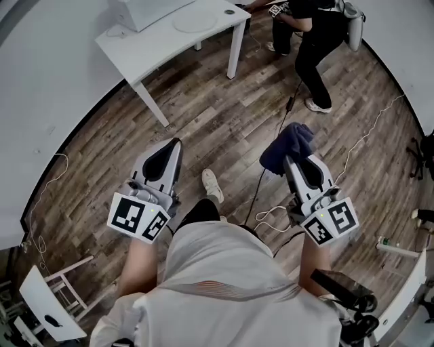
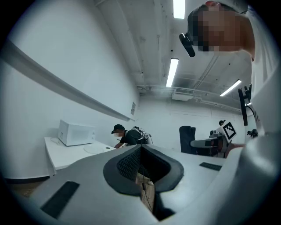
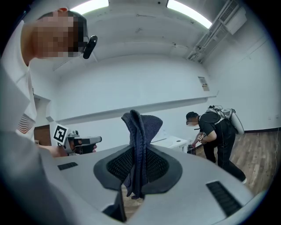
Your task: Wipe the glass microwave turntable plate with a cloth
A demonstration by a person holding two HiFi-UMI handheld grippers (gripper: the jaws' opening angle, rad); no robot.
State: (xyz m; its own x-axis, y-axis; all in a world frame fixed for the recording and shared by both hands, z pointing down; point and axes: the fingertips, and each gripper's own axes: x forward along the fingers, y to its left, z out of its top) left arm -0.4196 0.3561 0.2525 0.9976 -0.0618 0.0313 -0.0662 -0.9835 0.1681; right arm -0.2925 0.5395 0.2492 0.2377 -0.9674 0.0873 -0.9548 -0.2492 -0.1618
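The glass turntable plate (image 1: 195, 22) lies flat on a white table (image 1: 135, 49) far ahead of me, beside a white microwave (image 1: 144, 9). In the left gripper view the plate (image 2: 94, 150) shows as a pale disc in front of the microwave (image 2: 77, 132). My right gripper (image 1: 289, 160) is held at waist height over the floor, shut on a dark blue cloth (image 1: 287, 144) that bunches up above its jaws. The cloth (image 3: 140, 127) stands upright between the pads. My left gripper (image 1: 176, 144) is level with it, shut and holding nothing.
Another person (image 1: 313, 32) bends over by the table's far right end. Cables (image 1: 278, 129) trail across the wooden floor. A white folding stool (image 1: 47, 305) stands at my lower left, and dark equipment (image 1: 349, 295) at my lower right.
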